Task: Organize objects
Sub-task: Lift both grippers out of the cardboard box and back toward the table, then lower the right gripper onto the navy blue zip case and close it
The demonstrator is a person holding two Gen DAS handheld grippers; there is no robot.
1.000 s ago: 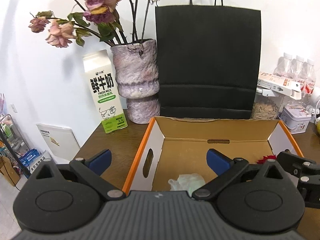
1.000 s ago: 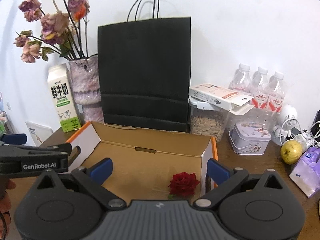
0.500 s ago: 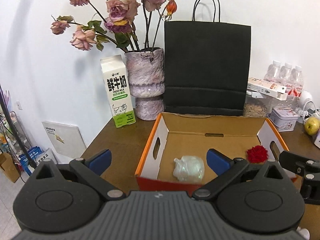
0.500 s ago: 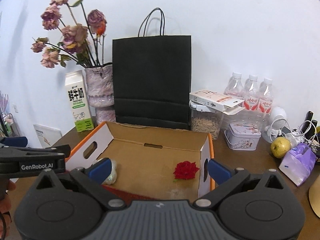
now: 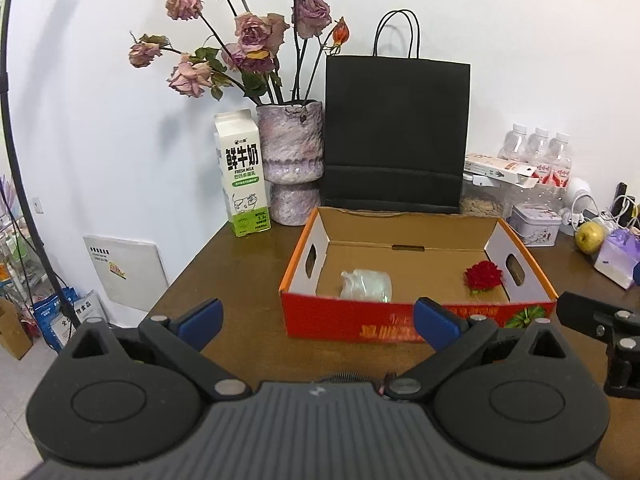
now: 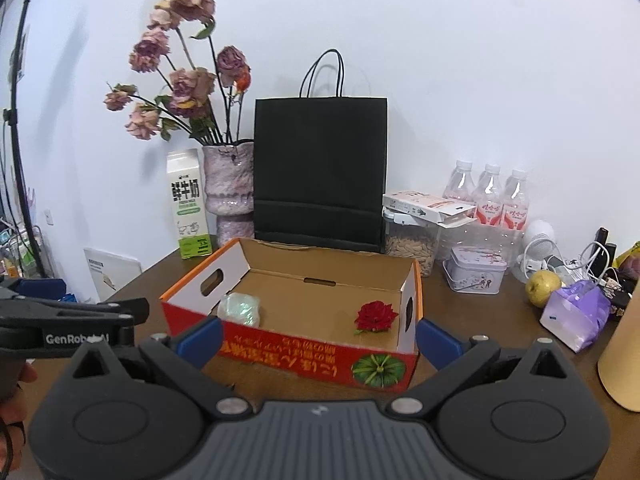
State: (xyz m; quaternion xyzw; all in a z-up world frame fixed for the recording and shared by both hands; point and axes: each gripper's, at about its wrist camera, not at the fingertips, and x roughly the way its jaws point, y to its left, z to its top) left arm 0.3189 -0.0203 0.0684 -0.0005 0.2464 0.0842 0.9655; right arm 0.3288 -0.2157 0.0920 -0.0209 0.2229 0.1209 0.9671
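An open cardboard box (image 5: pixel 416 326) (image 6: pixel 312 354) with red front and orange rim stands on the brown table. Inside lie a pale green-white crumpled wrap (image 5: pixel 366 285) (image 6: pixel 241 309) at the left and a red rose head (image 5: pixel 483 275) (image 6: pixel 375 316) at the right. My left gripper (image 5: pixel 318 320) is open and empty, held back in front of the box. My right gripper (image 6: pixel 318 338) is open and empty, also in front of the box. The left gripper also shows at the left edge of the right wrist view (image 6: pixel 72 318).
Behind the box stand a black paper bag (image 5: pixel 396 136), a vase of dried roses (image 5: pixel 290 168) and a milk carton (image 5: pixel 242 174). At the right are water bottles (image 6: pixel 490 198), a seed jar (image 6: pixel 410 242), a tin (image 6: pixel 476 276), a pear (image 6: pixel 543 282) and a purple pack (image 6: pixel 576 314).
Both grippers have pulled back and up from over the box. The box's red front now shows, and the wrap and rose lie farther away inside it.
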